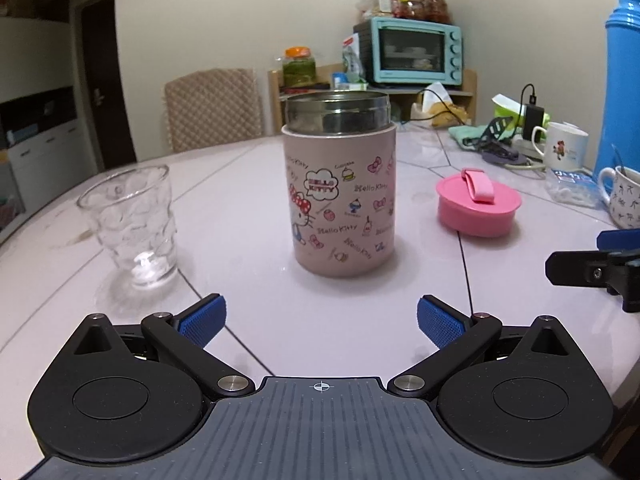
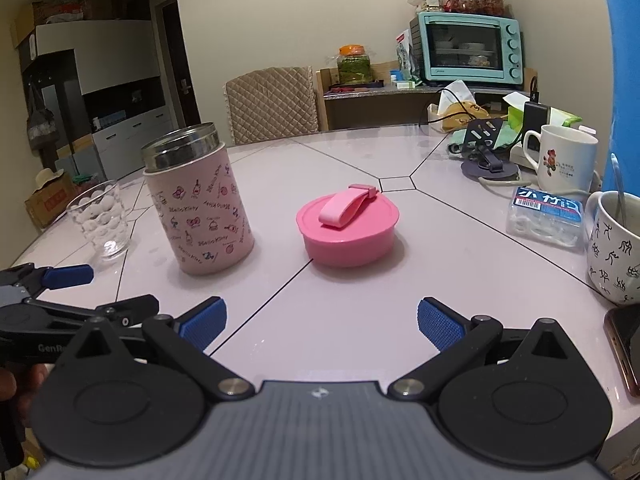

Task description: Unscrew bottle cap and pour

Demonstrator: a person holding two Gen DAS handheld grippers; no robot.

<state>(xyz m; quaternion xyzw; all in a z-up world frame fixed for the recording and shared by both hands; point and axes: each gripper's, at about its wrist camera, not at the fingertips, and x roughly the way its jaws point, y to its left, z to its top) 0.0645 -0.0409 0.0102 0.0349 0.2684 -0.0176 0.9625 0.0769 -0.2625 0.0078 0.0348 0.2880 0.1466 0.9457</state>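
Note:
A pink Hello Kitty bottle point(image 1: 340, 196) stands upright on the table with its steel mouth uncovered; it also shows in the right wrist view point(image 2: 198, 204). Its pink cap point(image 1: 478, 208) with a strap lies flat on the table to the bottle's right, and shows in the right wrist view point(image 2: 348, 230). A clear dimpled glass point(image 1: 130, 224) stands left of the bottle and shows in the right wrist view point(image 2: 100, 220). My left gripper point(image 1: 320, 324) is open and empty, short of the bottle. My right gripper point(image 2: 322, 324) is open and empty, short of the cap.
Two mugs point(image 2: 564, 158) point(image 2: 614, 240), a floss pick box point(image 2: 546, 216), a phone point(image 2: 626, 344) and a blue thermos point(image 1: 622, 80) crowd the table's right side. A chair point(image 2: 270, 104) and a shelf with a toaster oven point(image 2: 468, 48) stand behind.

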